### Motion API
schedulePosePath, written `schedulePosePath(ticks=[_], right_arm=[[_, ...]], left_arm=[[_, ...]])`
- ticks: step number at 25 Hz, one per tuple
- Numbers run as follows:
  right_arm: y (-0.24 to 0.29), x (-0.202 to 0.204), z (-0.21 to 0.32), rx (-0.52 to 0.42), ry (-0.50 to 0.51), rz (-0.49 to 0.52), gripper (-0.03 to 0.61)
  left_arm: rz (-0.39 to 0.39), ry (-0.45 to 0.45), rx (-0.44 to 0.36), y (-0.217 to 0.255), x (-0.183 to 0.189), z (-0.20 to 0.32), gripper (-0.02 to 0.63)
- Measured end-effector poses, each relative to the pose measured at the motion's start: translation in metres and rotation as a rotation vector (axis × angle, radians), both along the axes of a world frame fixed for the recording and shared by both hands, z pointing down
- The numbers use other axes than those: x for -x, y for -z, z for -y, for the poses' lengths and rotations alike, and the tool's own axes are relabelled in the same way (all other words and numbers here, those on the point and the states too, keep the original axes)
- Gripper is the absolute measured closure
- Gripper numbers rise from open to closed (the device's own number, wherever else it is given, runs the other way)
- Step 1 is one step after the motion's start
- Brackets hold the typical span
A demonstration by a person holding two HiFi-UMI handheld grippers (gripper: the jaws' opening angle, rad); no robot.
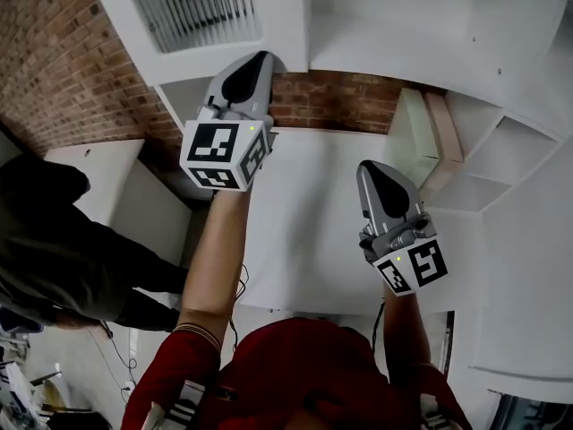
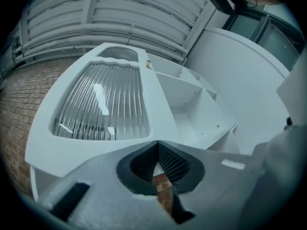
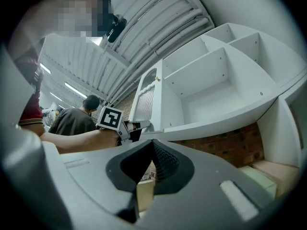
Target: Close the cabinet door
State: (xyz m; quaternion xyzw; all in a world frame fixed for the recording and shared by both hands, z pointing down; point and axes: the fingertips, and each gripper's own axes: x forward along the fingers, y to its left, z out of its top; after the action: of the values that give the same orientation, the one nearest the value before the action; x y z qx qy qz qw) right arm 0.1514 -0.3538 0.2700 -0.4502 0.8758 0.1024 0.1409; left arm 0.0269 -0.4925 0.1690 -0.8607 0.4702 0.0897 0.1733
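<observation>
The fingers of the left gripper (image 2: 157, 143) are pressed together with nothing between them. Their tips sit right at the lower rail of the cabinet door (image 2: 98, 107), a white frame round ribbed glass that stands swung open beside the cabinet (image 2: 192, 104); whether the tips touch the rail cannot be told. The right gripper (image 3: 153, 142) likewise has its fingers closed on nothing and is held lower and further right, well apart from the door, pointing up at the cabinet's bare white shelves above a brick wall (image 3: 225, 147).
</observation>
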Motion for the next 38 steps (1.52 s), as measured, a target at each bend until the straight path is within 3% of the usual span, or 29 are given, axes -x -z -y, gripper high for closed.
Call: schedulePosePath(ticks=[16,28,38], right_arm=[[0.011,0.033,-0.013,-0.001,-0.075,-0.028,0.566],[0.020,0.058,-0.036,-0.056,-0.103,-0.029,0.565],[0.020,0.073,-0.059,-0.073,-0.094,-0.035,0.566]], left_arm=[[-0.034,-0.130,0.010,-0.006,0.014,-0.019,0.615],[-0.062,-0.318,0.044,-0.053,0.018,-0.112,0.614],[-0.068,-0.375,0.050,-0.071,0.032,-0.174,0.612]])
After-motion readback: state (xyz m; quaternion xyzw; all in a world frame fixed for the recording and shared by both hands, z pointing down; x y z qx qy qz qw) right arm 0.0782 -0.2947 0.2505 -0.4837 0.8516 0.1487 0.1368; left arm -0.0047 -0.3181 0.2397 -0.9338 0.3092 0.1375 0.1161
